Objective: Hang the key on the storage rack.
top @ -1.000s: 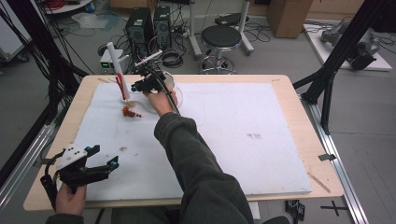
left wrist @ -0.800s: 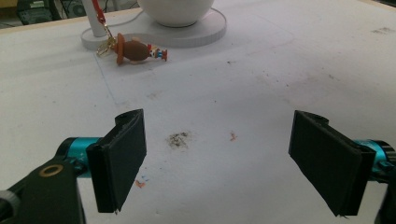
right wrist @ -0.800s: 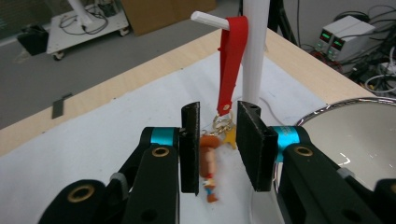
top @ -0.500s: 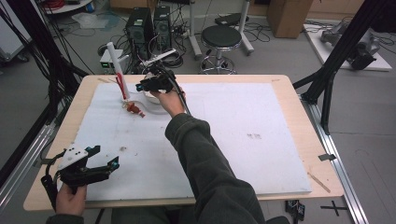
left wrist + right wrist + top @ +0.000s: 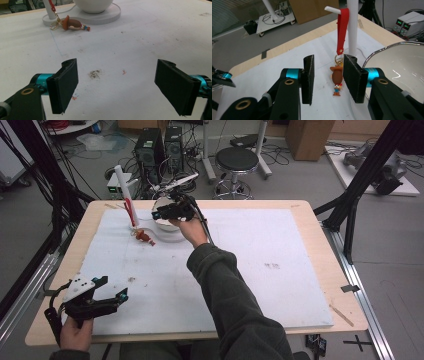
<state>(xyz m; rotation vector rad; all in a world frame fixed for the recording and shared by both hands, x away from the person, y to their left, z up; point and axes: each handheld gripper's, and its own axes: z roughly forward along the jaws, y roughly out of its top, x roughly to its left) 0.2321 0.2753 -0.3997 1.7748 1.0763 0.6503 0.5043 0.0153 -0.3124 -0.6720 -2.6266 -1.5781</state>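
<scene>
A white post stands at the table's far left, and a red strap hangs from its peg. On the strap's ring is a small brown figure keychain, which lies on the white mat beside the post. My right gripper hovers just right of the post, over a shiny bowl. Its jaws have just been opening; nothing is between them, and the figure lies beyond them. My left gripper stays near the front left corner, jaws wide apart over bare mat.
The bowl sits on a flat white base joined to the post. The white mat covers most of the wooden table. A stool and computer towers stand beyond the far edge.
My right gripper has drawn back to the right, away from the red strap and post, to above the bowl, with its jaws now apart. The left gripper has stayed put.
</scene>
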